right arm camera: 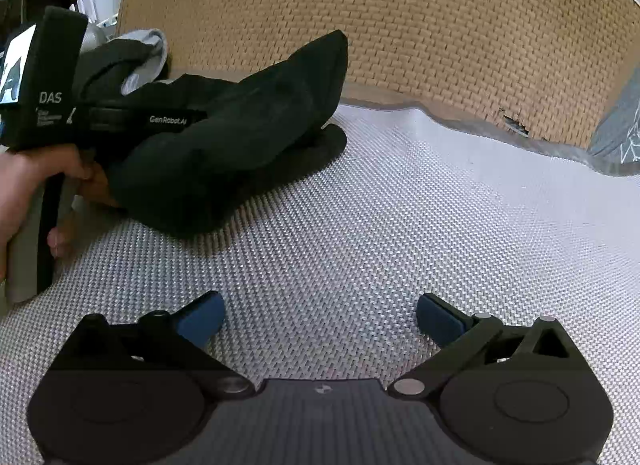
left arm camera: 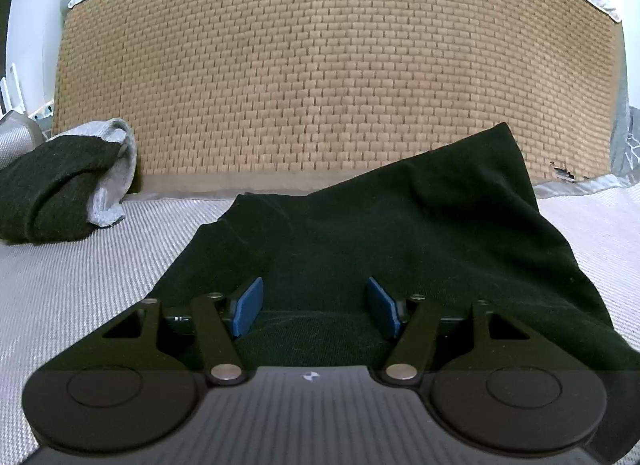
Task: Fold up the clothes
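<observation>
Left wrist: woven board (left arm camera: 336, 65) behind black garment (left arm camera: 400, 233); sock bundle (left arm camera: 60, 189) left.

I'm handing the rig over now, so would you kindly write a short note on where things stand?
Left gripper: jaws apart around the bunched black cloth garment, pads not pressing it.
Right gripper: jaws wide open, empty, over the bare grey woven mat.
The garment lies crumpled on the mat by the tan woven panel. A black-and-grey cloth bundle sits far left.
Done: no neat fold visible.
Left: flatten and fold the garment.
</observation>
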{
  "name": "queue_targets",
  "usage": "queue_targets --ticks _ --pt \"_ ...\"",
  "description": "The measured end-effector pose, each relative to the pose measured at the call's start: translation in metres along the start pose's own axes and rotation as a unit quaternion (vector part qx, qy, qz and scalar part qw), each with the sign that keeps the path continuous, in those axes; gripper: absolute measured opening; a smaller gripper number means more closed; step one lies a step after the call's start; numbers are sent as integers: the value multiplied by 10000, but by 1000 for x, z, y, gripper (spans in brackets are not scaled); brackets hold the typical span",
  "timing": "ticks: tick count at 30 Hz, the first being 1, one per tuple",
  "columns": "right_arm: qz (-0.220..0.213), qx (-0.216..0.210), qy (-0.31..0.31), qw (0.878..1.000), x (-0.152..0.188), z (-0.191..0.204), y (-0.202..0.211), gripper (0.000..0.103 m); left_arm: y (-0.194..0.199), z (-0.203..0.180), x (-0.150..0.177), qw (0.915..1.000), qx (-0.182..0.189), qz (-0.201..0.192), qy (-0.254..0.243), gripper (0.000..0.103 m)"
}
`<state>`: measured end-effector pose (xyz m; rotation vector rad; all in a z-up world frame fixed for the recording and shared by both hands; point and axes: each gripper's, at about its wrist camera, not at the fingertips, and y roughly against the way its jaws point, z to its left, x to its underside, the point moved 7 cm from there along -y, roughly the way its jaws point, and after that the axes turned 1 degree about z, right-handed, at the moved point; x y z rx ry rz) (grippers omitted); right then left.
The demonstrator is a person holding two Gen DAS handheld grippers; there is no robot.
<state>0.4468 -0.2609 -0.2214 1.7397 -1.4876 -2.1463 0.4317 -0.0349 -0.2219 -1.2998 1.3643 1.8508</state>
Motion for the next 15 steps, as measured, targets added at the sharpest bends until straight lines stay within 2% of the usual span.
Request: queue_targets --ticks 15 --pt "0 -7 6 10000 2 1 3 103 -1 -1 -2 9999 -109 -75 -63 63"
